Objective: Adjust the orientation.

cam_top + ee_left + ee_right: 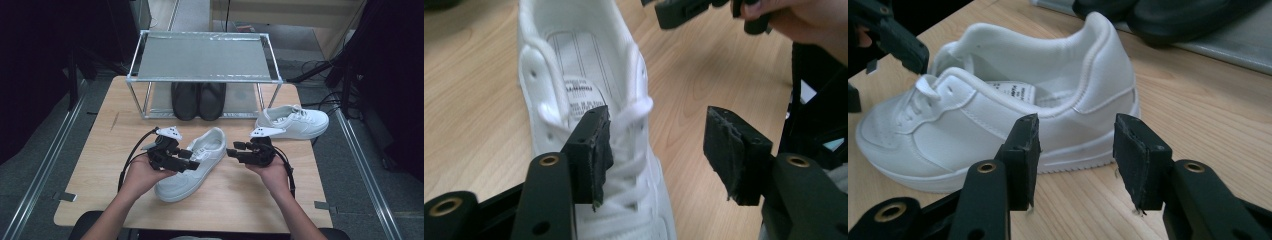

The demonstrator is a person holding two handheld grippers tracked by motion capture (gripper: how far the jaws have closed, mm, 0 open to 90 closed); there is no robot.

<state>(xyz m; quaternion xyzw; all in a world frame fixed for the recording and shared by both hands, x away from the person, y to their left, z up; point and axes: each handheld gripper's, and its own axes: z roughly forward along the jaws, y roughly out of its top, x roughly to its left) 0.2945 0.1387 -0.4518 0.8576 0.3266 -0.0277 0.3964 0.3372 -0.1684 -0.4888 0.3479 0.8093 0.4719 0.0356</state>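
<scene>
A white sneaker (200, 167) lies on the wooden table (100, 165), toe toward the person, between my two grippers. My left gripper (192, 161) hovers over its laces, jaws open with nothing between them; in the left gripper view (656, 132) one pad (591, 150) hangs above the tongue (579, 92) and laces. My right gripper (234, 150) is just right of the heel, open and apart from the shoe. The right gripper view (1075, 135) faces the sneaker's side and heel (1048, 110), with wood grain between the pads.
A second white sneaker (292, 121) sits at the table's back right. A metal rack (202, 57) stands at the back, with a pair of black shoes (198, 100) on its bottom shelf. Bare wood lies at the left and along the front edge.
</scene>
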